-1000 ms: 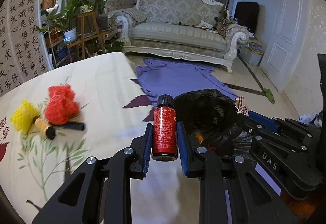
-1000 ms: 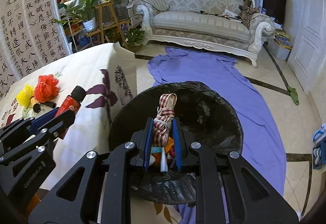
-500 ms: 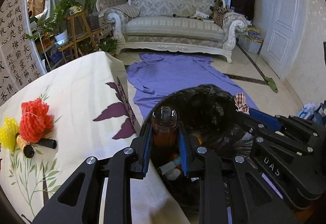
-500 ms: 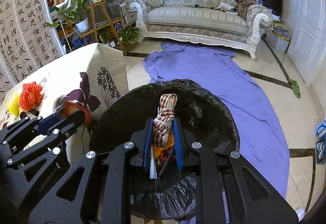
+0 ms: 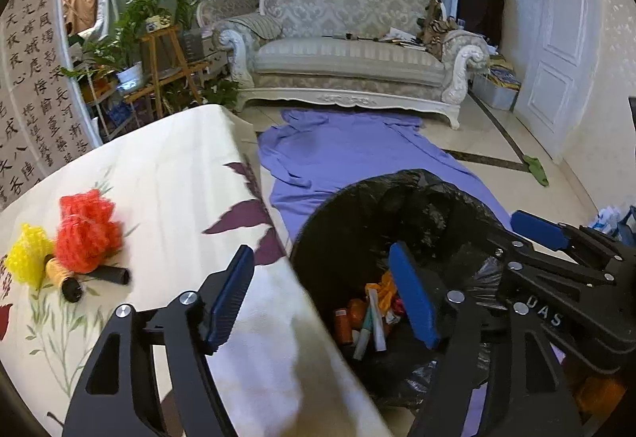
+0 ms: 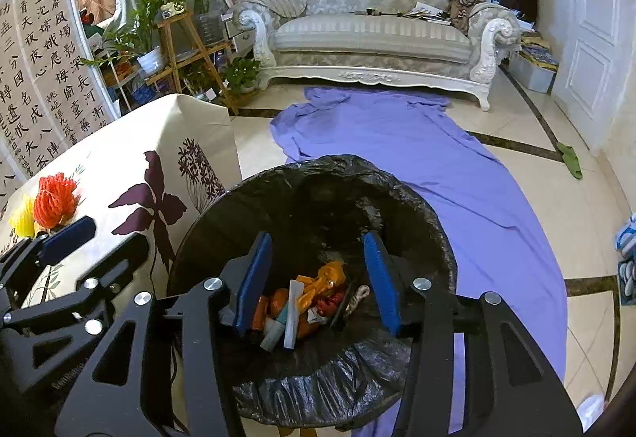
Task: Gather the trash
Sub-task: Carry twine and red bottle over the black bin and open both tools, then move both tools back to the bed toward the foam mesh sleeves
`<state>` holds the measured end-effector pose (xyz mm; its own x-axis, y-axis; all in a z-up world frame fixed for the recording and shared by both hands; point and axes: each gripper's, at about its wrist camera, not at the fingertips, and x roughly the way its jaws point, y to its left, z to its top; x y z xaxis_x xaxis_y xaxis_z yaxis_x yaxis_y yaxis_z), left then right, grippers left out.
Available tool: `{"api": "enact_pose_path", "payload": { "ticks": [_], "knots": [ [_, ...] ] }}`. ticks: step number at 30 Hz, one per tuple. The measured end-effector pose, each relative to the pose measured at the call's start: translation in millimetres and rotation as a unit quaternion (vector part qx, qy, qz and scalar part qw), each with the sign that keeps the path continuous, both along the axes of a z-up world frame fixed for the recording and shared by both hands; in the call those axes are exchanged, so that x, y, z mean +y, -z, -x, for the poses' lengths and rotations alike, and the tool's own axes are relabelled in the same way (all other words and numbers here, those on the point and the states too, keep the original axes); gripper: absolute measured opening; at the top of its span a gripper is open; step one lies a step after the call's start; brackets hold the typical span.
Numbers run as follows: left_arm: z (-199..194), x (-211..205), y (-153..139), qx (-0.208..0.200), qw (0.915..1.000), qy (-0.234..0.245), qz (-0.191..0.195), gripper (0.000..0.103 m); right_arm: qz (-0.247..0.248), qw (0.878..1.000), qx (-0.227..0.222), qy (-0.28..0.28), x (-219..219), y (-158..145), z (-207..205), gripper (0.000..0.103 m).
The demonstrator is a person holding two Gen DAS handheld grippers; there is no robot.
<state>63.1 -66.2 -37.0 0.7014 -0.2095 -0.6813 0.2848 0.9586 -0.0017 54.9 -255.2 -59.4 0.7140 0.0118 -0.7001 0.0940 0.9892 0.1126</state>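
A bin lined with a black bag (image 5: 397,198) (image 6: 318,174) stands on the floor against the table's edge. Mixed trash (image 5: 369,313) (image 6: 310,298) lies at its bottom, among it a brown bottle (image 5: 342,325) and a checked ribbon (image 6: 357,296). My left gripper (image 5: 318,266) hovers over the bin's left rim and the table corner; its jaws are opening with nothing between them. My right gripper (image 6: 318,246) hangs over the bin's mouth, jaws also opening and empty. On the table lie a red mesh ball (image 5: 87,234) (image 6: 53,200), a yellow mesh ball (image 5: 28,258) and two small dark-capped bottles (image 5: 113,274).
The table carries a cream cloth with purple flowers (image 5: 171,190). A purple sheet (image 6: 417,142) is spread on the tiled floor beyond the bin, towards a white sofa (image 6: 377,27). Plants on a wooden stand (image 5: 159,51) stand at the left, a white door (image 5: 564,51) at the right.
Both grippers have spread their jaws. The red bottle has left the left gripper and the checked ribbon has left the right one; both now lie in the bin. The left gripper shifted from the table towards the bin.
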Motion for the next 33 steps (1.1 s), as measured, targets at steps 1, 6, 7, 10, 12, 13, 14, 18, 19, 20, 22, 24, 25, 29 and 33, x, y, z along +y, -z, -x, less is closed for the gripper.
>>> {"api": "enact_pose_path", "payload": {
  "ticks": [1, 6, 7, 10, 12, 13, 14, 18, 19, 20, 22, 24, 25, 29, 33],
  "knots": [
    [1.3, 4.0, -1.6, 0.000, 1.0000, -0.004, 0.003, 0.070, -0.001, 1.000, -0.001, -0.001, 0.9, -0.7, 1.1, 0.048],
    [14.5, 36.5, -9.7, -0.006, 0.9993, -0.036, 0.011, 0.072, -0.002, 1.000, -0.002, -0.020, 19.0, -3.9, 5.9, 0.048],
    [17.1, 42.3, -10.4, -0.007, 0.9990, -0.042, 0.010, 0.073, -0.002, 1.000, -0.002, -0.027, 24.4, -4.2, 6.4, 0.048],
    [24.3, 64.8, -11.4, -0.007, 0.9978, -0.066, 0.003, 0.073, -0.001, 0.999, -0.001, -0.053, 47.1, -5.3, 8.0, 0.048],
    [27.2, 79.2, -10.8, -0.005, 0.9965, -0.084, 0.000, 0.073, 0.000, 0.997, -0.001, -0.072, 64.0, -6.8, 7.6, 0.048],
    [29.1, 89.4, -10.1, -0.004, 0.9954, -0.096, -0.001, 0.074, 0.000, 0.997, -0.001, -0.083, 73.7, -7.5, 7.4, 0.048],
    [29.9, 96.8, -9.7, -0.002, 0.9946, -0.104, -0.001, 0.074, 0.000, 0.996, -0.001, -0.090, 81.1, -8.4, 7.4, 0.048],
    [32.6, 133.0, -5.6, 0.008, 0.9890, -0.148, -0.002, 0.074, 0.005, 0.992, 0.000, -0.128, 117.0, -10.6, 4.8, 0.048],
    [32.7, 141.6, -4.5, 0.010, 0.9875, -0.158, -0.003, 0.074, 0.006, 0.991, 0.000, -0.136, 124.9, -11.6, 4.3, 0.048],
    [33.4, 148.8, -3.6, 0.011, 0.9863, -0.164, -0.003, 0.074, 0.006, 0.990, 0.000, -0.143, 131.6, -12.1, 3.9, 0.048],
    [35.1, 164.4, -2.5, 0.014, 0.9830, -0.183, -0.002, 0.074, 0.008, 0.987, 0.000, -0.162, 149.4, -13.7, 3.8, 0.048],
    [37.3, 180.2, -1.6, 0.015, 0.9797, -0.200, 0.000, 0.074, 0.011, 0.984, -0.001, -0.179, 164.8, -15.0, 4.7, 0.048],
    [37.6, 185.9, -1.7, 0.016, 0.9784, -0.206, 0.000, 0.074, 0.013, 0.982, -0.001, -0.187, 172.0, -15.5, 4.3, 0.048],
    [41.6, 210.2, -0.3, 0.017, 0.9730, -0.230, 0.003, 0.074, 0.017, 0.978, -0.001, -0.209, 198.3, -17.6, 1.5, 0.048],
    [42.1, 231.8, -6.1, 0.014, 0.9684, -0.249, 0.013, 0.074, 0.009, 0.975, -0.010, -0.223, 217.2, -27.4, -6.7, 0.048]
  ]
}}
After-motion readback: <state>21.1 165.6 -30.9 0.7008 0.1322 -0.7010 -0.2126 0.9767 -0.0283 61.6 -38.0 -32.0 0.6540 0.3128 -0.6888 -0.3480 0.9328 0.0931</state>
